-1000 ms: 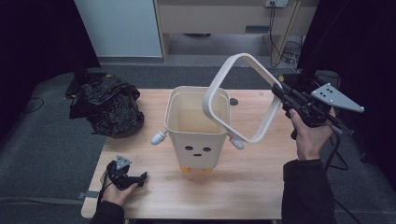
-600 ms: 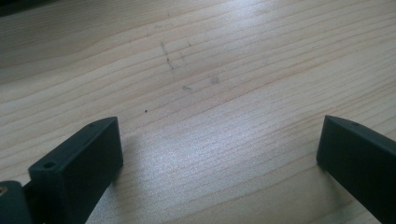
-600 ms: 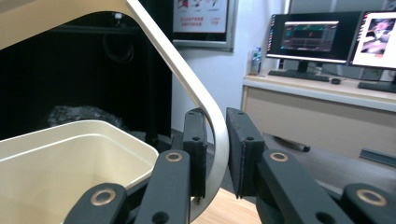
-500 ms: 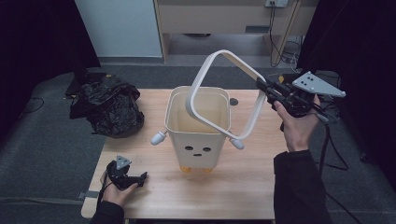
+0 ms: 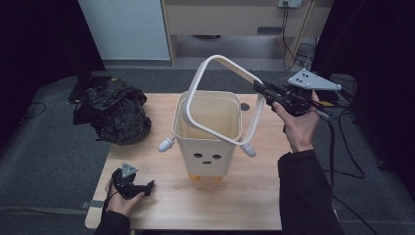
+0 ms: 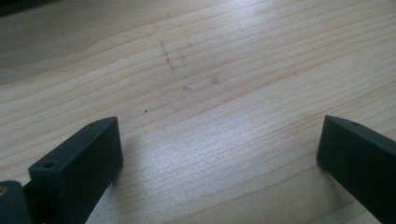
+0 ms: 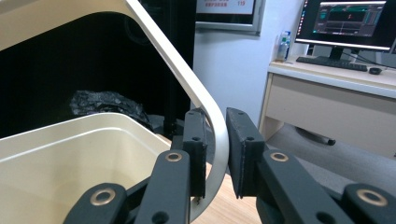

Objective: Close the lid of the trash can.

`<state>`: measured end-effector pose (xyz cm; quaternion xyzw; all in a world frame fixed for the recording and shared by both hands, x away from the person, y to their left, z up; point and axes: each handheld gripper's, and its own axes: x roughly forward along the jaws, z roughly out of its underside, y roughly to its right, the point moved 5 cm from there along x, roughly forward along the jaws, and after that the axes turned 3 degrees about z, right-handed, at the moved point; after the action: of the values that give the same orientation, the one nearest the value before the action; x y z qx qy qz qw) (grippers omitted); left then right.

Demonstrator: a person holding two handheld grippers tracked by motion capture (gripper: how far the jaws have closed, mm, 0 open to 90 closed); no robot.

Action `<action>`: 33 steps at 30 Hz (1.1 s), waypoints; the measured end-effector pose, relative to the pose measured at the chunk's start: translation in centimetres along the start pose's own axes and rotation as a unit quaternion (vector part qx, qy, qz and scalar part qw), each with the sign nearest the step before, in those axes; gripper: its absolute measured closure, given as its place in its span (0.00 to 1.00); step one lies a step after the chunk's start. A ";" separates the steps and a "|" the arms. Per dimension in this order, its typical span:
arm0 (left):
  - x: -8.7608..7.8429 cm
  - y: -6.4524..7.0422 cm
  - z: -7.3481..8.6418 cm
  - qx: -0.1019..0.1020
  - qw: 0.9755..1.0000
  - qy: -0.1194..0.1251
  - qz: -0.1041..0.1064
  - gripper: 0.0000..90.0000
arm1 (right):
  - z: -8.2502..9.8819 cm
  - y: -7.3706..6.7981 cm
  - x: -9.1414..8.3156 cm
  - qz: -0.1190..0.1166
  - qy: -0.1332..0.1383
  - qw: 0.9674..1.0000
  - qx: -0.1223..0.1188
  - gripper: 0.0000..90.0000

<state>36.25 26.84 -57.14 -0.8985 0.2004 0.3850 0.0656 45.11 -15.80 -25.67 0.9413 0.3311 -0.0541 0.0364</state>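
Above the cream plastic bin [image 5: 208,129], the right tool [image 5: 258,86] clamps its white rectangular ring frame [image 5: 222,100], half lifted off; the left tool [image 5: 147,185] rests wide open on the counter [image 5: 254,196].

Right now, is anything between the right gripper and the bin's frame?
No. The right gripper is already shut on the white frame, which is tilted up over the bin. The left gripper rests apart on the table.
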 end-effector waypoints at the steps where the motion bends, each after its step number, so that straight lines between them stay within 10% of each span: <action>1: 0.0 0.0 0.0 0.000 1.000 0.000 0.000 0.00 | 0.0 0.0 0.2 -0.002 -0.003 1.000 -0.002 0.88; 33: 0.0 0.0 0.0 0.002 1.000 0.000 0.002 0.00 | 2.6 -1.1 5.3 -0.036 -0.081 0.996 -0.016 0.87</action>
<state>36.30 26.84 -57.14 -0.8980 0.2026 0.3848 0.0670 48.34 -11.89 -28.92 0.9206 0.3616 -0.1259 0.0765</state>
